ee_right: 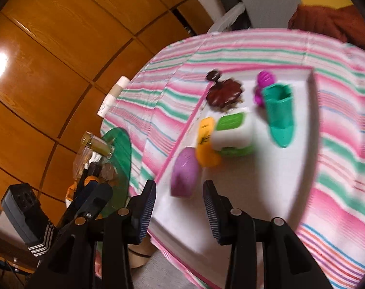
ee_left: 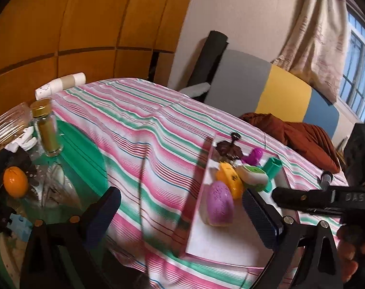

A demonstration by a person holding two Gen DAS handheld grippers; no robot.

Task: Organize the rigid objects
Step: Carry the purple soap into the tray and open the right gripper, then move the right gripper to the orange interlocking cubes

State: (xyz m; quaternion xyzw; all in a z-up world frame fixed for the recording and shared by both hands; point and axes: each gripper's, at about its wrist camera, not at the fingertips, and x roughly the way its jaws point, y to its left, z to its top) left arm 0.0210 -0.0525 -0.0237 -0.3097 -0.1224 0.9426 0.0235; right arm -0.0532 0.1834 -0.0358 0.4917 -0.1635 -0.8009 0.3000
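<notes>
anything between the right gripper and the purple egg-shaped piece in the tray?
No. In the right wrist view only bare white tray floor lies between the open right gripper and the purple egg-shaped piece just ahead.

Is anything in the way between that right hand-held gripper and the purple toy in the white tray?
Nothing visible. The right hand-held gripper stands open just short of the purple toy, with only bare white tray between them. The yellow toy sits beside the purple one, on its far side.

Glossy wood panels (ee_right: pixel 50 55) on the far wall; soft striped cloth (ee_left: pixel 144 130) covers the bench; smooth plastic toys (ee_right: pixel 230 132) on a matt tray (ee_right: pixel 254 192).
</notes>
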